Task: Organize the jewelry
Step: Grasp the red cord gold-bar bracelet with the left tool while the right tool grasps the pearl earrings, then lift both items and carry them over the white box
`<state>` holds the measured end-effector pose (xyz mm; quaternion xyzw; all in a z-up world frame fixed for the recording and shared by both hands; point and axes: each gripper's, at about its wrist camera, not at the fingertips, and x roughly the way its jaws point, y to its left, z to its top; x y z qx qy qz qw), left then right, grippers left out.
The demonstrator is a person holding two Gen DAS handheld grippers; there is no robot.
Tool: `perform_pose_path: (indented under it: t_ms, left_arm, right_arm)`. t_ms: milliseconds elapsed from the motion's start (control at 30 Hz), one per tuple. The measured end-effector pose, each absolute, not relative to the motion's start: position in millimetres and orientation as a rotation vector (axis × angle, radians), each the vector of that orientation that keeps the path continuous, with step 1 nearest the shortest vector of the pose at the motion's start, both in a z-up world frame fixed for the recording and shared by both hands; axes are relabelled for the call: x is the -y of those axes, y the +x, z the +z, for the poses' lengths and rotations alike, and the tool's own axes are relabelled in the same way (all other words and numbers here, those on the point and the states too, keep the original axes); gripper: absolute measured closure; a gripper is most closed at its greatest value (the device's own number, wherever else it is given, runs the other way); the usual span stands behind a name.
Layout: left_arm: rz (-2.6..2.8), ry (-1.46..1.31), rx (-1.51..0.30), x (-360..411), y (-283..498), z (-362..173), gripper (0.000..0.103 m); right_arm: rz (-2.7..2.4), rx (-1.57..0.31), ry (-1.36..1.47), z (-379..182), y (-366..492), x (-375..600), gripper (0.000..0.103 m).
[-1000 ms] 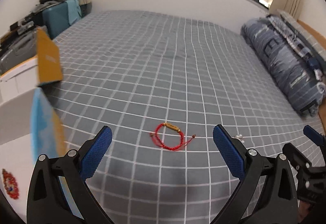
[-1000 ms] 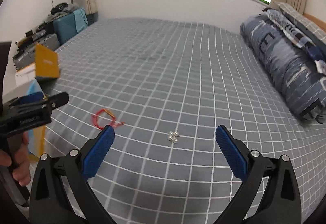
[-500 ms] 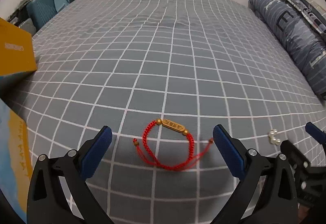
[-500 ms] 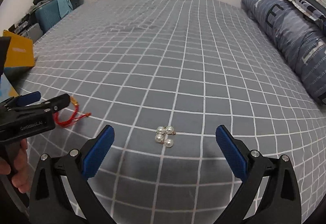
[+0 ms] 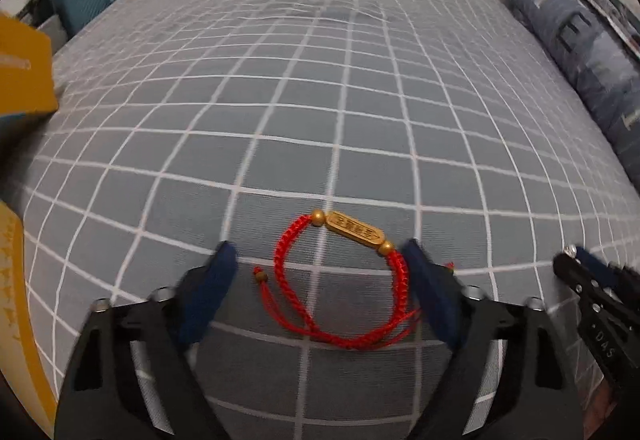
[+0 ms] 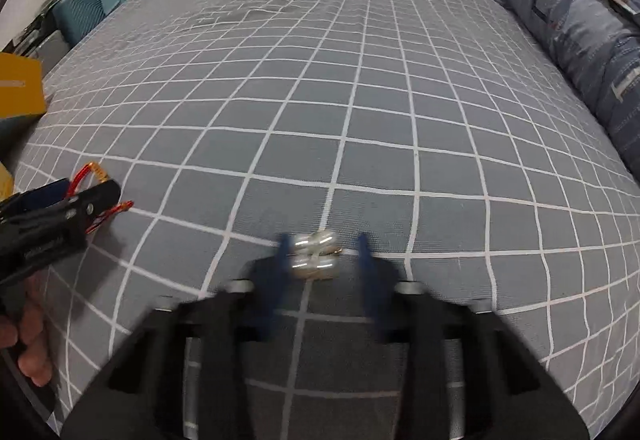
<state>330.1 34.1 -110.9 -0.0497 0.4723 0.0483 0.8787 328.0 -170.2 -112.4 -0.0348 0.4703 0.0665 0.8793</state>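
A red cord bracelet [image 5: 344, 284] with a gold bar and gold beads lies on the grey checked bedsheet [image 5: 320, 100]. My left gripper [image 5: 320, 260] is low over it, jaws partly closed, one blue pad on each side of the loop, not gripping. A small cluster of pearl earrings [image 6: 316, 254] lies on the sheet in the right wrist view. My right gripper [image 6: 324, 252] is down at the sheet, jaws narrowed, a pad on each side of the pearls with gaps left. The frame is blurred. The bracelet [image 6: 90, 180] and left gripper [image 6: 60, 208] show at the left there.
A yellow and blue box [image 5: 24, 80] stands at the left edge of the bed. A rolled blue patterned quilt [image 6: 580, 40] lies along the right side. A teal suitcase [image 6: 84, 8] and clutter stand beyond the far left corner.
Both grippers came down and forward to the sheet and narrowed their jaws. The left now straddles the bracelet, the right straddles the pearls.
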Motion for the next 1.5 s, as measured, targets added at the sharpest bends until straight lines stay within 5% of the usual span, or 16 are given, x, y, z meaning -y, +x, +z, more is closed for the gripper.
perform_pose_path:
  t_ms: [67, 167, 267, 1500]
  left_arm:
    - [0.112, -0.096, -0.988, -37.0, 329.5, -109.3, 0.060]
    - [0.120, -0.135, -0.991, -46.6, 324.8, -107.0, 0.085]
    - [0.133, -0.142, -0.981, -50.0, 318.1, -106.0, 0.094]
    - [0.020, -0.138, -0.780, -28.9, 259.6, -42.4, 0.094]
  right_arm:
    - [0.150, -0.985, -0.056, -113.1, 327.9, 173.2, 0.081]
    - [0.159, -0.985, -0.033, -110.8, 328.7, 177.4, 0.081]
    - [0.163, -0.981, -0.006, -106.7, 327.4, 181.9, 0.081]
    - [0.104, -0.739, -0.053, -49.3, 285.9, 155.1, 0.081]
